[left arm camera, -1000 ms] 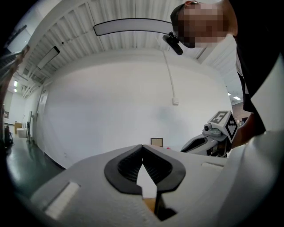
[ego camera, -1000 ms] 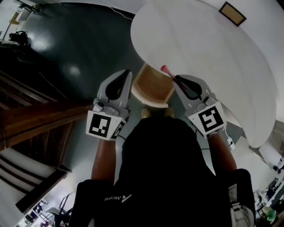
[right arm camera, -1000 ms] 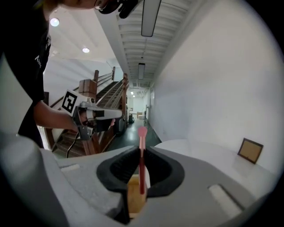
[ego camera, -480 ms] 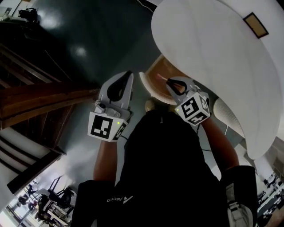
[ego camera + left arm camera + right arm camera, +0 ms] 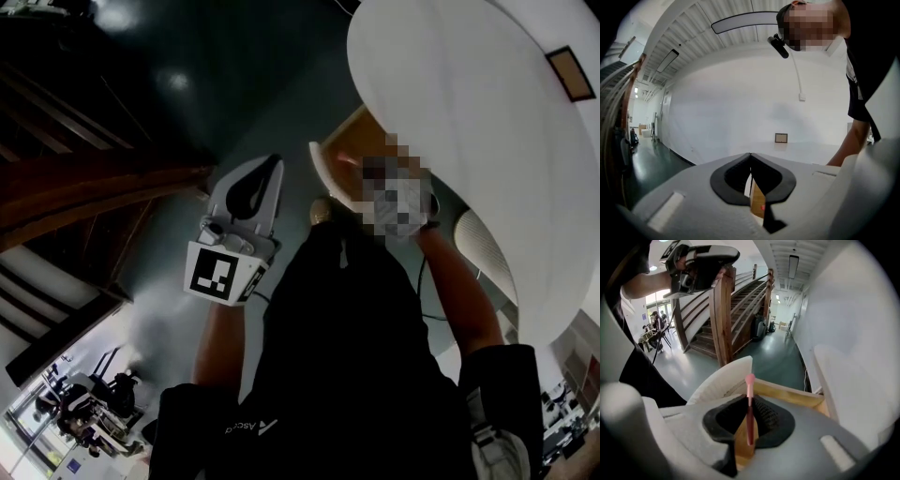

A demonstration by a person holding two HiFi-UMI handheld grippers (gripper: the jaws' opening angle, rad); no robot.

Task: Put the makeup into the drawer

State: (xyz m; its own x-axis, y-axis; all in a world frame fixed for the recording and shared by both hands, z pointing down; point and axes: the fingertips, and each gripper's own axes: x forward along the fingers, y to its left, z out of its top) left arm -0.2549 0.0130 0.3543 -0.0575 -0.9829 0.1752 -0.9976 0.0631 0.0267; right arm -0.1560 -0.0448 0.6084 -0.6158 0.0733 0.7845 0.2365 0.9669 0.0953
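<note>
A slim dark-red makeup stick point(image 5: 749, 416) with a pink tip is clamped between the pads of my right gripper point(image 5: 750, 398). It points steeply down, the stick's tip over the open drawer point(image 5: 790, 393), whose wooden wall and curved white front point(image 5: 723, 379) lie just below. In the head view the drawer point(image 5: 323, 173) stands open under the round white table point(image 5: 469, 103); a mosaic patch covers the right gripper there. My left gripper point(image 5: 269, 165) hovers left of the drawer, its jaws shut and empty; in its own view the left gripper's tips point(image 5: 750, 155) meet.
A wooden staircase point(image 5: 740, 301) rises past the dark green floor point(image 5: 216, 84). A small framed picture point(image 5: 781, 138) lies on the table top. A white chair point(image 5: 487, 253) stands beside the table at right. The person's dark torso fills the lower head view.
My right gripper has dropped with the stick from above the drawer down to its opening and tipped downward. The left gripper has shifted a little lower, still shut.
</note>
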